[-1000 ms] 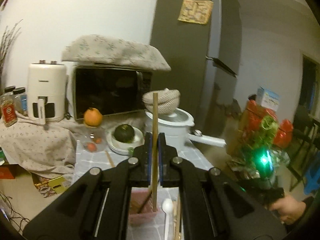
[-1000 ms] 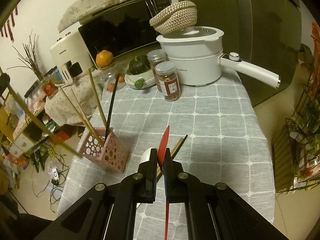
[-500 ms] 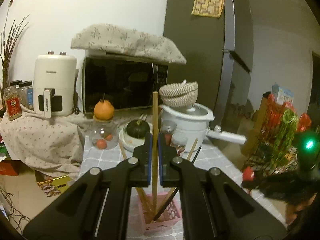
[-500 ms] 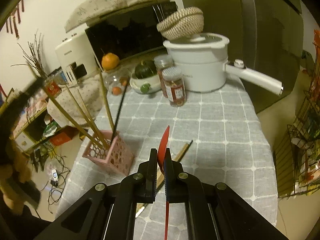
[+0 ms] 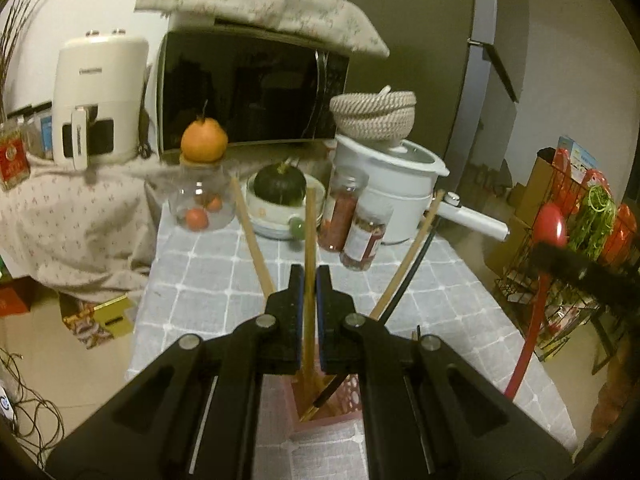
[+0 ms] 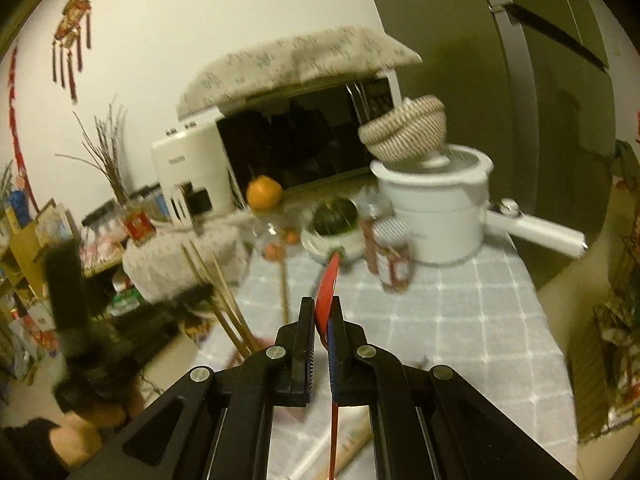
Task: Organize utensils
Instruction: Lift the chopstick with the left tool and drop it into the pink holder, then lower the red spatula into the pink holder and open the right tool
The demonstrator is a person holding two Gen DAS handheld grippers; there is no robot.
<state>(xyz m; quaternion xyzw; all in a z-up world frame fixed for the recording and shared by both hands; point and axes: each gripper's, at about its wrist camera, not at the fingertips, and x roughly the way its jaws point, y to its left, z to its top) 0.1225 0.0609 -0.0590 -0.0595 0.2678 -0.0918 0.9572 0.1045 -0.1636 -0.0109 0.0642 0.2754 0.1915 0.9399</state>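
My left gripper (image 5: 308,280) is shut on a wooden chopstick (image 5: 309,236) that stands upright with its lower end inside the pink perforated basket (image 5: 320,420) just below the jaws. Other wooden chopsticks (image 5: 250,236) and a black one (image 5: 412,276) lean out of that basket. My right gripper (image 6: 322,312) is shut on a red spoon (image 6: 327,288), bowl end up, held above the grey checked tablecloth (image 6: 460,320). The red spoon also shows at the right of the left wrist view (image 5: 550,224). The chopsticks in the basket appear blurred at the left of the right wrist view (image 6: 224,304).
At the back of the table stand a white pot with a long handle (image 5: 400,196), two spice jars (image 5: 360,236), a bowl with a green squash (image 5: 280,188) and a glass jar topped by an orange (image 5: 202,200). More utensils (image 6: 344,444) lie on the cloth under my right gripper.
My left gripper has lowered the chopstick into the pink basket and tilted down. My right gripper has risen and swung left with the red spoon.
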